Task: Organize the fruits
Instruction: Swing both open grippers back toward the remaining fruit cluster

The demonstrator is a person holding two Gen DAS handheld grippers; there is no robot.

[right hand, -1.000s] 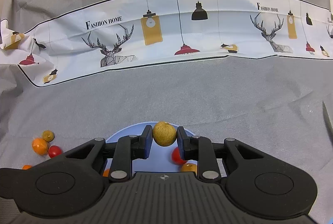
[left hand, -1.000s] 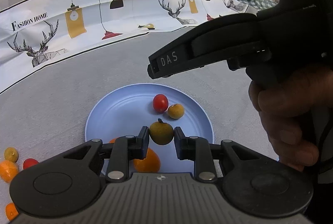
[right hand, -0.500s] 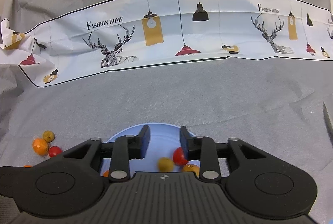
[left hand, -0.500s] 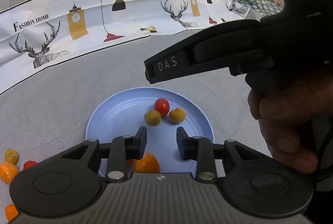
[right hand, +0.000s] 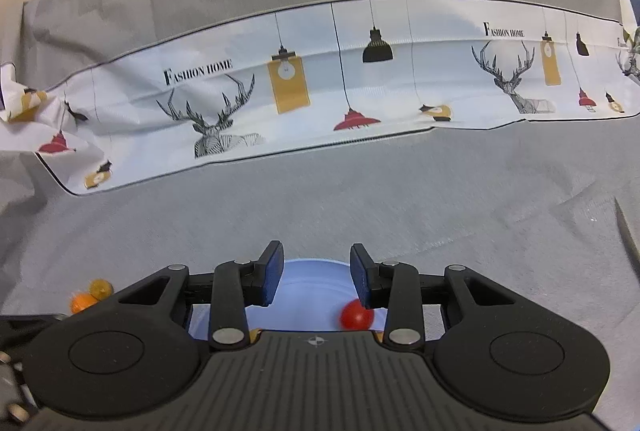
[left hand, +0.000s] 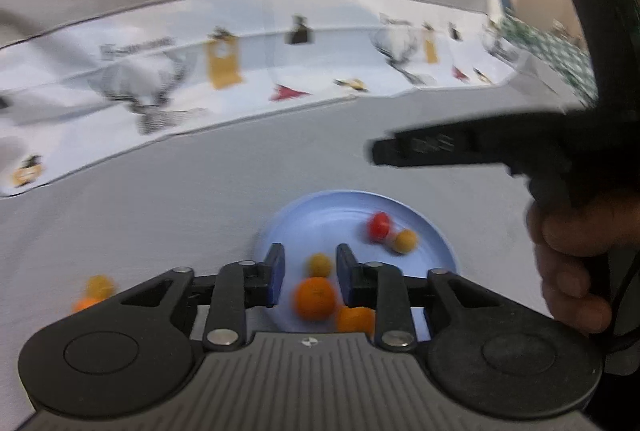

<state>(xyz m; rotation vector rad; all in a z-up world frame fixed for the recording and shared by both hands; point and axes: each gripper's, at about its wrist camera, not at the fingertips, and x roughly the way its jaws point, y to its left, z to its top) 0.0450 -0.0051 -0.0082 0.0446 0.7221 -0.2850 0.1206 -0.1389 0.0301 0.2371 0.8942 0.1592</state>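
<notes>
Fruits sat on blue plate (left hand: pixel 436 235): red tomato (left hand: pixel 379 224), yellow fruit (left hand: pixel 319 264), orange (left hand: pixel 315 297). Your left gripper (left hand: pixel 310 273) hung above, jaws closing on nothing. Your right gripper (right hand: pixel 316 277) stood parted, empty, over plate. Two fruits (right hand: pixel 90 295) lay far left on grey cloth (right hand: pixel 400 207).

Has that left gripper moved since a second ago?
Yes. In its own view the blue plate has slid rightward, so the left gripper has swung left of it; its jaws are closing on nothing.

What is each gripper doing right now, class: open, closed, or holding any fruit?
Left gripper: empty, jaws closing, nothing gripped; the fruit seen between them lies on the blue plate below.
Right gripper: open, empty, above the plate.
</notes>
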